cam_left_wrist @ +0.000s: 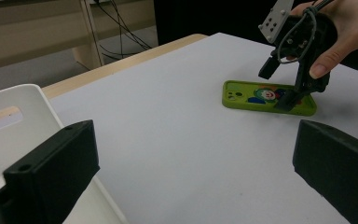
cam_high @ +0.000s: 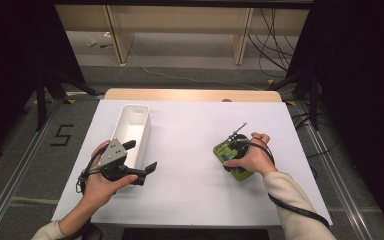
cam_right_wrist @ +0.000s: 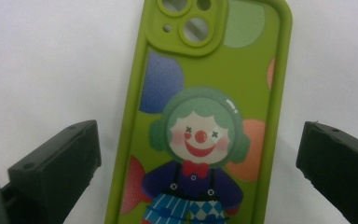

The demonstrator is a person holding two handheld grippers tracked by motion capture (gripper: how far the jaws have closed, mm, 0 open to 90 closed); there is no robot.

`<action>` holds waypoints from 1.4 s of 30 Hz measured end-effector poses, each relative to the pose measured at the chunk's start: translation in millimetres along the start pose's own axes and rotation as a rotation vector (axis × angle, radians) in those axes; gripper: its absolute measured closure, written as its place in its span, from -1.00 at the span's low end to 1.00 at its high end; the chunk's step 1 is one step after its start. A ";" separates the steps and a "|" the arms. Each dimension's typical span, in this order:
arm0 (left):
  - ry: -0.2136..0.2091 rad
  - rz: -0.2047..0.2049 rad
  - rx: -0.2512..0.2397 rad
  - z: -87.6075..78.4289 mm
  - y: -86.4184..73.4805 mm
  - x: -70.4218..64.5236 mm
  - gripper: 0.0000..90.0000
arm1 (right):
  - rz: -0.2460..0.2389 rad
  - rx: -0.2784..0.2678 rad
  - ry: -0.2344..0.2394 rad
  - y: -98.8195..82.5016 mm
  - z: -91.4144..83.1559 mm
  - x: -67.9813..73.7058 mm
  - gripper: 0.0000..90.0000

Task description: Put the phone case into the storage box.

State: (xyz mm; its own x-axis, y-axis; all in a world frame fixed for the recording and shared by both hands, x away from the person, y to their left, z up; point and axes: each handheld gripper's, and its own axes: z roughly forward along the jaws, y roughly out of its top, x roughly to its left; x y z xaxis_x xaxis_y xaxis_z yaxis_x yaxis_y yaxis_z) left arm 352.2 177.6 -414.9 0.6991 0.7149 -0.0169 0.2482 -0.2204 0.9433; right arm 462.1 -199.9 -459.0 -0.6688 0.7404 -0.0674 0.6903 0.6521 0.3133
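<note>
right claw (cam_right_wrist: 198, 154) wide apart | green phone case (cam_right_wrist: 205, 116) flat between jaws

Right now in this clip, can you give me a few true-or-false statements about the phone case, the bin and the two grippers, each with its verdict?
1. The right gripper is open, a jaw on each side of the green phone case. True.
2. The phone case lies inside the white bin. False: it lies on the white table, apart from the bin.
3. The left gripper holds the bin's rim. False: it is open and grips nothing.
4. The case shows a clown picture. True.
</note>
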 end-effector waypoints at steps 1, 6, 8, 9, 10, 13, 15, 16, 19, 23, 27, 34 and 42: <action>-0.001 0.000 0.000 0.1 0.0 -0.1 -1.00 | -0.002 0.003 0.000 0.7 0.7 -0.1 -0.98; -0.001 0.000 -0.001 -0.1 0.1 -0.2 -1.00 | 0.005 0.033 -0.001 3.5 4.5 -0.4 -0.96; -0.001 0.001 0.000 0.1 -0.1 -0.1 -1.00 | 0.019 0.041 0.002 4.2 5.5 -0.8 -0.95; -0.001 0.001 0.000 0.2 -0.2 -0.1 -1.00 | 0.020 0.043 0.003 4.5 5.9 -1.3 -0.95; -0.001 0.000 0.000 0.2 -0.1 -0.1 -1.00 | 0.022 0.043 0.004 4.8 6.2 -1.6 -0.95; -0.001 0.000 0.000 0.2 -0.1 -0.1 -1.00 | 0.036 0.056 0.004 6.0 6.5 -2.3 -0.93; -0.001 0.000 -0.001 0.2 -0.1 -0.1 -1.00 | 0.036 0.064 0.008 6.3 8.0 -3.4 -0.92; -0.001 0.000 -0.002 0.2 -0.1 -0.1 -1.00 | 0.039 0.066 0.006 6.5 8.6 -3.5 -0.91; -0.002 0.000 -0.004 -0.1 0.1 -0.2 -1.00 | 0.054 0.085 0.013 6.5 9.9 -2.9 -0.89; -0.003 0.002 -0.003 0.1 0.0 -0.3 -1.00 | 0.056 0.084 0.019 6.6 10.4 -3.9 -0.89; -0.002 0.002 -0.004 -0.1 0.1 -0.5 -1.00 | 0.062 0.087 0.021 6.9 10.8 -4.1 -0.88; -0.003 0.002 -0.006 0.0 0.0 -0.5 -1.00 | 0.070 0.100 0.022 7.7 10.3 -3.7 -0.86; -0.002 0.002 -0.004 -0.1 0.0 -0.4 -1.00 | 0.084 0.110 0.012 8.4 9.5 -2.1 -0.83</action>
State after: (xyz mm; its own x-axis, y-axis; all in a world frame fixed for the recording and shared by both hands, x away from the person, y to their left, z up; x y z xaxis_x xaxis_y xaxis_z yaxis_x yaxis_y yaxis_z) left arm 351.8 177.4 -414.8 0.7012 0.7128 -0.0154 0.2439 -0.2195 0.9446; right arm 471.9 -194.5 -465.2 -0.6106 0.7912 -0.0337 0.7694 0.6028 0.2114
